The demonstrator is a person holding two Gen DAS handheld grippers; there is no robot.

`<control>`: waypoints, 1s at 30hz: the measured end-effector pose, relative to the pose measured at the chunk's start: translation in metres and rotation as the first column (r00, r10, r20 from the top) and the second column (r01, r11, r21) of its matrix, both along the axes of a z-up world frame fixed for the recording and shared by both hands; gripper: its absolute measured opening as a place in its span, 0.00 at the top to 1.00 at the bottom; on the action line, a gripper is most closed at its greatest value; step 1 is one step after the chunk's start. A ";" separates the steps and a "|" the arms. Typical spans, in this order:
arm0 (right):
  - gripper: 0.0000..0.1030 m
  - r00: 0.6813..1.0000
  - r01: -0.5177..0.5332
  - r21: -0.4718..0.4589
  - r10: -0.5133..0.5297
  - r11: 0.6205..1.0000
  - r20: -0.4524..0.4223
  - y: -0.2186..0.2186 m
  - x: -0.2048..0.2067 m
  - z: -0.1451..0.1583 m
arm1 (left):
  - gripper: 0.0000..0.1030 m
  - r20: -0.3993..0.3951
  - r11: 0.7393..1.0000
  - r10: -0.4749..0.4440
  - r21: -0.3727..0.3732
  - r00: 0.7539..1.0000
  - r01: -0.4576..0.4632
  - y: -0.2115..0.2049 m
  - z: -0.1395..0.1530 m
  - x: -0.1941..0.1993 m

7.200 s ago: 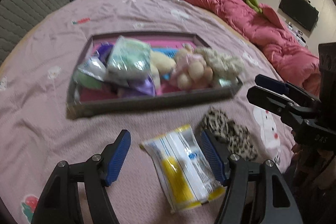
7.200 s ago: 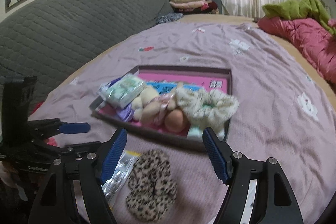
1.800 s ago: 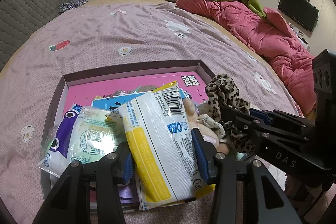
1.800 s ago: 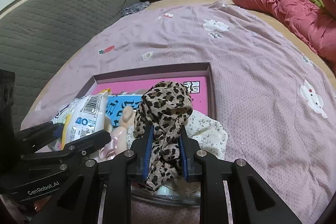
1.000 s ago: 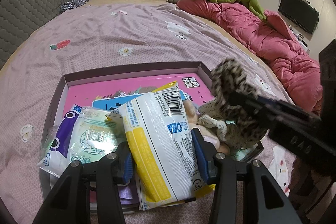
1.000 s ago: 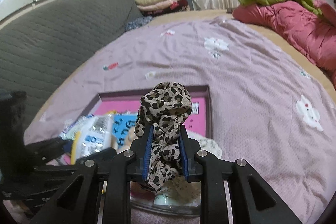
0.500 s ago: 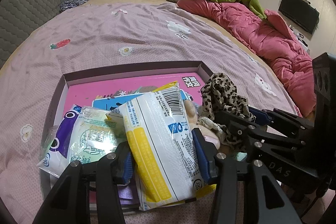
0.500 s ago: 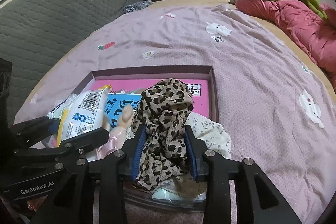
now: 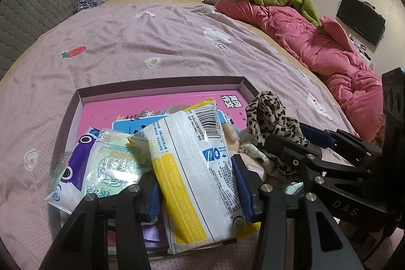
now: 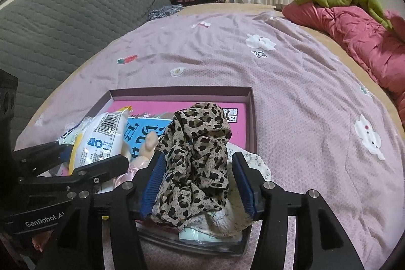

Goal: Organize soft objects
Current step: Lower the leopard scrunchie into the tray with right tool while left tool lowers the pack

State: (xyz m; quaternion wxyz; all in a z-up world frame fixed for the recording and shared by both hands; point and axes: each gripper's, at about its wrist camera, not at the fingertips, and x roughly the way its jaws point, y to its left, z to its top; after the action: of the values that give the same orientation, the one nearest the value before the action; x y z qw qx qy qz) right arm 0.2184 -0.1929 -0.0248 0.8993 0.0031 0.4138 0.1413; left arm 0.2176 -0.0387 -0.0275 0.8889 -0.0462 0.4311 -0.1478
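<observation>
R gripper (image 10: 197,176) jaws opening, leopard scarf (image 10: 196,158) loose btwn pads, slumped over tray (image 10: 177,91). L gripper (image 9: 197,190) clamped on tissue pack (image 9: 200,173), long axis pointing away along fingers; I drop next.

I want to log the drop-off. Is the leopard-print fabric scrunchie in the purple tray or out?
In. The leopard-print fabric scrunchie rests on the pile inside the purple tray; the right gripper jaws are opening around it.
</observation>
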 end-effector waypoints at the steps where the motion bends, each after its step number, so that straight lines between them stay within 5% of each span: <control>1: 0.45 1.000 0.001 -0.002 -0.001 1.000 0.002 0.000 0.000 0.000 | 0.51 0.002 1.000 0.000 -0.001 1.000 0.000 0.000 0.000 0.000; 30: 0.33 0.999 0.016 -0.002 -0.016 1.000 0.030 -0.003 0.000 0.007 | 0.48 0.012 1.000 0.003 -0.025 1.000 -0.003 0.004 0.004 0.006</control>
State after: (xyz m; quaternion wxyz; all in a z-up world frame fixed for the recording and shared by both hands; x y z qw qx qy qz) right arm 0.2185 -0.1958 -0.0179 0.9066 0.0033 0.4003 0.1337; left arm 0.2235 -0.0346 -0.0237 0.8909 -0.0572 0.4240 -0.1522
